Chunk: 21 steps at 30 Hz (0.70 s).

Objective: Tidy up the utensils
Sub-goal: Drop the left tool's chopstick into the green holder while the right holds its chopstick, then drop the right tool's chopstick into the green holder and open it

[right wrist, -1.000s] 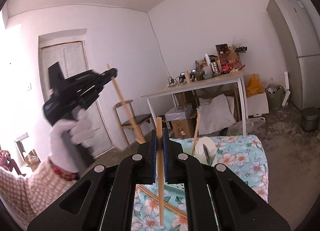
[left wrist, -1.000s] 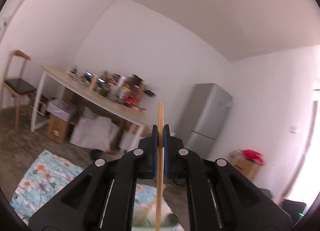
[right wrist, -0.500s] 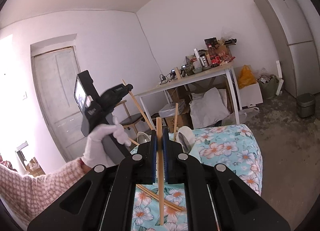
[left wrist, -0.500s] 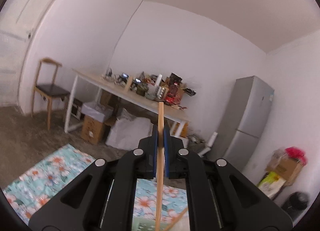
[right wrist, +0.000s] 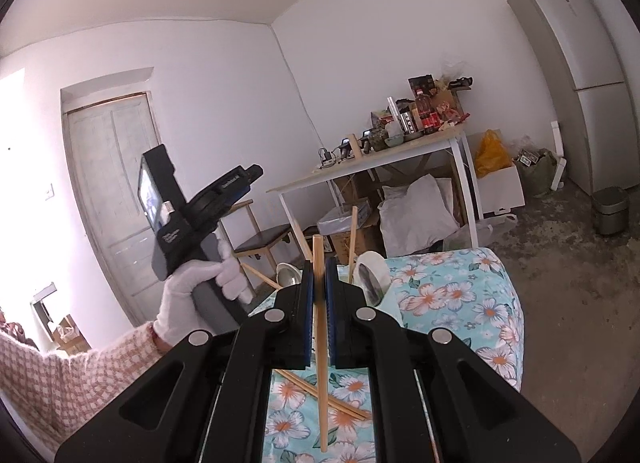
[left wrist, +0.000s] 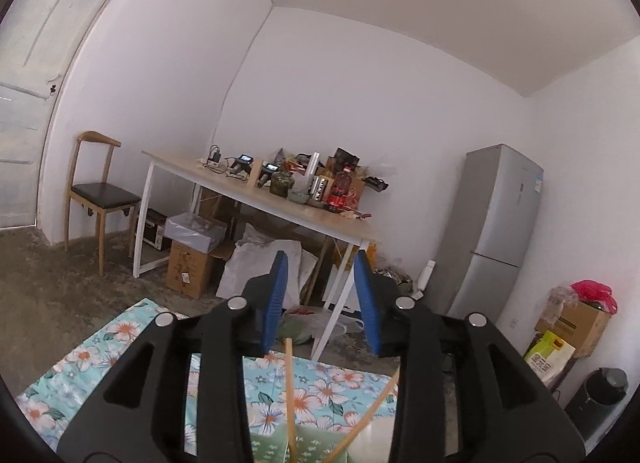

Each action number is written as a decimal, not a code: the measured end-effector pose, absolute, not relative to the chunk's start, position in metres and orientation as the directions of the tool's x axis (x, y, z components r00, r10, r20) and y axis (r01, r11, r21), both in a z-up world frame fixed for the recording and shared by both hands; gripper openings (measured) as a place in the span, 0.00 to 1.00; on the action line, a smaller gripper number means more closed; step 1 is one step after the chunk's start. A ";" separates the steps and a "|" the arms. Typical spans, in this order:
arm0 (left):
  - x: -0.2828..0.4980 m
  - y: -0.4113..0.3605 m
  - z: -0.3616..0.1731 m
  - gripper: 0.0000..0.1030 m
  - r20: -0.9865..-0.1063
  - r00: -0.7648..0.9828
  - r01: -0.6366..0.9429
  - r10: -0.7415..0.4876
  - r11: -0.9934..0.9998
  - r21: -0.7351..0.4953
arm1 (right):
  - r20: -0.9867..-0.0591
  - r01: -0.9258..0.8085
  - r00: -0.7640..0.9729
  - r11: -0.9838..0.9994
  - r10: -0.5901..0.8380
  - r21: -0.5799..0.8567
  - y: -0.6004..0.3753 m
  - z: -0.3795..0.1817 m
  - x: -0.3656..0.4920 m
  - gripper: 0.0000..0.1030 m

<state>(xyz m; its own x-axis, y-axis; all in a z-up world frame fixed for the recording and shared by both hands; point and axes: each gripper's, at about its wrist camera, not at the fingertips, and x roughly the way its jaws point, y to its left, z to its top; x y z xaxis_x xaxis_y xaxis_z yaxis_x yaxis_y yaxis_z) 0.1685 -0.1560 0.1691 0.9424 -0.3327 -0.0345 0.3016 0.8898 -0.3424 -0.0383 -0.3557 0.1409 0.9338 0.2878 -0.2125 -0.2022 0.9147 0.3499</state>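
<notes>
Left wrist view: a white-walled room with a cluttered desk (left wrist: 304,219), chair (left wrist: 96,191) and fridge (left wrist: 496,223); below, a floral cloth (left wrist: 120,347) covers the table. The left tool (left wrist: 318,303) has just opened, nothing between its pads; a chopstick (left wrist: 289,391) stands near-upright below it.

Right wrist view: the right tool (right wrist: 319,295) clamps a second chopstick (right wrist: 320,383), upright. More chopsticks (right wrist: 340,403) lie on the cloth; a tape roll (right wrist: 370,275) stands just behind.

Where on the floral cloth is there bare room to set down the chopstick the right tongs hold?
The floral cloth is bare right of the tape roll, out to its far edge. Crowded: loose chopsticks cross below the right tongs, and bowl and green holder fill the middle.
</notes>
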 end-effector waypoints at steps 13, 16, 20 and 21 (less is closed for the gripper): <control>0.104 -0.079 0.152 0.69 -0.110 0.874 0.422 -0.473 0.852 -0.310 | -0.212 -0.205 0.939 0.937 0.270 0.284 -0.329 0.163 -0.038 0.06; 0.092 -0.064 0.136 0.74 -0.144 0.864 0.435 -0.483 0.859 -0.270 | -0.212 -0.204 0.941 0.942 0.264 0.267 -0.324 0.170 -0.033 0.06; 0.084 -0.047 0.110 0.78 -0.204 0.859 0.421 -0.469 0.875 -0.239 | -0.208 -0.199 0.946 0.951 0.250 0.238 -0.318 0.182 -0.025 0.06; 0.083 -0.042 0.102 0.79 -0.221 0.856 0.414 -0.466 0.877 -0.245 | -0.206 -0.198 0.947 0.952 0.247 0.232 -0.317 0.184 -0.023 0.06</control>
